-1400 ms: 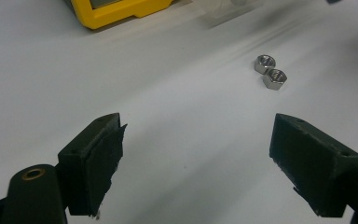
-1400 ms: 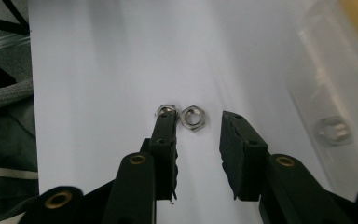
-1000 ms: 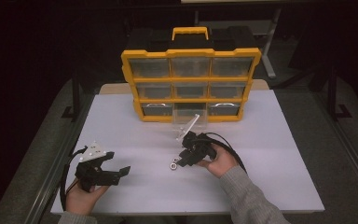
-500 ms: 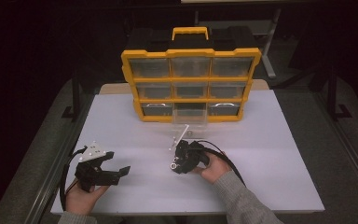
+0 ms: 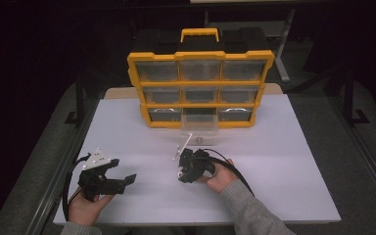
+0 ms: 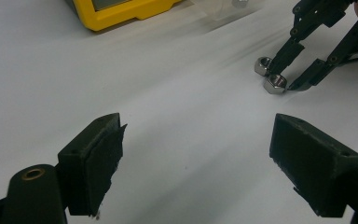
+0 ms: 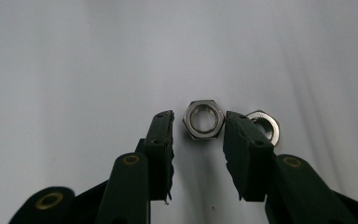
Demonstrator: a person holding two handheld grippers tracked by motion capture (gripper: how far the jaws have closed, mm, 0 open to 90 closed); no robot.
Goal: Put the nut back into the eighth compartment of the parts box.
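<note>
Two steel hex nuts lie side by side on the white table (image 5: 284, 161). In the right gripper view one nut (image 7: 204, 120) sits between the tips of my right gripper (image 7: 196, 122), with a gap showing at the left pad. The second nut (image 7: 265, 125) lies just outside the right jaw. In the left gripper view the same pair of nuts (image 6: 275, 83) sits at the right gripper's tips (image 6: 284, 79). The right gripper (image 5: 180, 174) points down at the table's middle. My left gripper (image 5: 120, 171) rests at the front left, open and holding nothing (image 6: 200, 154).
A yellow organizer (image 5: 200, 56) with clear drawers stands upright at the back of the table. One clear drawer (image 5: 199, 131) is pulled out in front of it. Dark floor and table frame surround the white top.
The right gripper has come nearer to the person and down, until its tips straddle a nut on the table. The left gripper has stayed put.
</note>
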